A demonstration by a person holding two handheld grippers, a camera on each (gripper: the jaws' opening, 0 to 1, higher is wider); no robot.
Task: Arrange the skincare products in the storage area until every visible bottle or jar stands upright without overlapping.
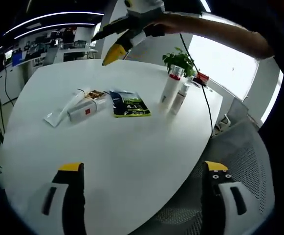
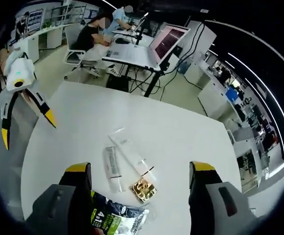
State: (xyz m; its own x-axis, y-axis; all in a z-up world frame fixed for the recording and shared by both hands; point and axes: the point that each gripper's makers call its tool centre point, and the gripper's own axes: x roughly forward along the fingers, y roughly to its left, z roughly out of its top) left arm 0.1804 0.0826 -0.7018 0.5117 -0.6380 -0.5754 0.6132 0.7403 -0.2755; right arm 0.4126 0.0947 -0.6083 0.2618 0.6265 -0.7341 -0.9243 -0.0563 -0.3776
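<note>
Flat on the white table (image 1: 132, 161), apparently: light, slippery tube (image 1: 63, 110) and boxed product (image 1: 85, 111), best pinched mid-body; left gripper (image 1: 142, 171) and right gripper (image 2: 139, 169) gaping wide, empty.

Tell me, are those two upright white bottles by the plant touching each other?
Cannot tell. In the left gripper view the two bottles stand close together beside the plant, without a plain gap or contact.

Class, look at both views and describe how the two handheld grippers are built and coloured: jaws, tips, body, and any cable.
Each gripper has two broad jaws, black and grey, capped with yellow tips. The left gripper shows these rising from the bottom of its own view, and its white body with a green light appears in the right gripper view. The right gripper looks alike; a thin black cable trails from it.
</note>
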